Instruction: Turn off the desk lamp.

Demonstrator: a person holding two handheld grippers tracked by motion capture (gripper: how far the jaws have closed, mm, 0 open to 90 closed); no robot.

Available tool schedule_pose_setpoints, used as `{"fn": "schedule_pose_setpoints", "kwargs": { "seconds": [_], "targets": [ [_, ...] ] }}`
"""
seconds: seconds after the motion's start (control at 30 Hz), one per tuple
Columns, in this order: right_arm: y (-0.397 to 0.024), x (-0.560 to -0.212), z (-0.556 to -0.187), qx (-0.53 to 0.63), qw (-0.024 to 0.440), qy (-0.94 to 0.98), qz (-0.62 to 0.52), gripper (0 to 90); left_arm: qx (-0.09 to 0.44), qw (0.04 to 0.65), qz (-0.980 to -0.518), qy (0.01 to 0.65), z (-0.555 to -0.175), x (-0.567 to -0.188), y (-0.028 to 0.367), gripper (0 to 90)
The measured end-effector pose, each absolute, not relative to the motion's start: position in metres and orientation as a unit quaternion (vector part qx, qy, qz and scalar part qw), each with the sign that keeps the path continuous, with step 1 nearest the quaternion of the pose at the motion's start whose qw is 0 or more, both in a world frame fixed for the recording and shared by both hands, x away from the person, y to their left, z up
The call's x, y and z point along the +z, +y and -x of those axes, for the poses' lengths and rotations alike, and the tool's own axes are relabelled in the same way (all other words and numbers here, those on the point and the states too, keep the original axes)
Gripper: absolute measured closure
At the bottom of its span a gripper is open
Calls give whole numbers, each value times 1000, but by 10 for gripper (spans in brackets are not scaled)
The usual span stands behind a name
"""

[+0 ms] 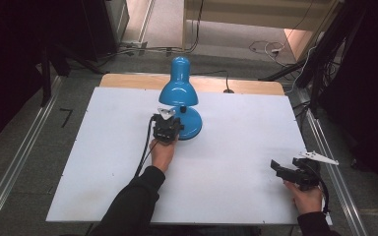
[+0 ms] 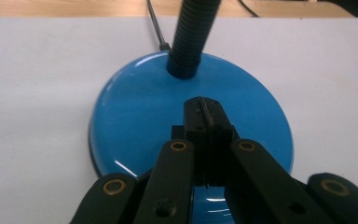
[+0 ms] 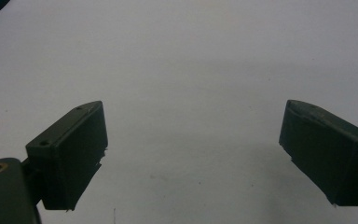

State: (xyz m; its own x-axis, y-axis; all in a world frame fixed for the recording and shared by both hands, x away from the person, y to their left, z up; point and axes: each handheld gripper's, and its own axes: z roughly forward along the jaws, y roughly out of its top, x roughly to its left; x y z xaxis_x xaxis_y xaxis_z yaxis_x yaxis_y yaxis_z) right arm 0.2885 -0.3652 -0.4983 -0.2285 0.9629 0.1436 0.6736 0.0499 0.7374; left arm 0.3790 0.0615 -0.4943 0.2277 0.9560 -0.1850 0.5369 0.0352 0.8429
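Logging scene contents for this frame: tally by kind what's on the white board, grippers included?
Blue desk lamp: 1
Handheld grippers: 2, left gripper shut over the lamp base, right gripper open above bare white board
Total: 3

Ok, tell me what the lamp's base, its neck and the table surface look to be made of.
Lamp base: probably painted metal, maybe plastic; glossy blue, with sharp light streaks and reflections.
Neck: black ribbed tube, likely flexible metal or plastic; the ridges show, the finish is dull.
Table surface: matte white board, no glare, laid over a wooden top.
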Motion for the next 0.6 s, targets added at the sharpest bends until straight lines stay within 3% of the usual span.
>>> {"fn": "schedule_pose_setpoints", "kwargs": {
  "seconds": [0.23,0.27,0.3,0.33,0.37,0.4,0.5,0.53,0.6],
  "targets": [
    [-364,-498,-288,360,200,697,-587,65,249,442,-643,573,-372,-485,77,892],
    [-364,-498,-288,359,201,697,-587,65,250,440,-644,573,-371,-484,78,785],
    [-364,-498,-288,358,201,697,-587,65,249,440,-647,572,-370,-483,79,750],
    [-364,-498,-288,358,201,697,-587,65,247,439,-649,569,-369,-482,80,661],
    [-364,-498,-288,358,201,697,-587,65,250,439,-651,567,-369,-482,80,661],
    [-364,-498,-288,358,202,697,-588,65,250,436,-654,566,-367,-481,80,563],
    [-364,-498,-288,357,201,698,-588,65,247,435,-657,564,-364,-482,82,519],
    [-364,-498,-288,357,201,698,-588,65,247,432,-659,563,-362,-482,82,430],
    [-364,-498,-288,357,202,697,-588,65,247,427,-666,560,-359,-483,83,388]
  ]
}}
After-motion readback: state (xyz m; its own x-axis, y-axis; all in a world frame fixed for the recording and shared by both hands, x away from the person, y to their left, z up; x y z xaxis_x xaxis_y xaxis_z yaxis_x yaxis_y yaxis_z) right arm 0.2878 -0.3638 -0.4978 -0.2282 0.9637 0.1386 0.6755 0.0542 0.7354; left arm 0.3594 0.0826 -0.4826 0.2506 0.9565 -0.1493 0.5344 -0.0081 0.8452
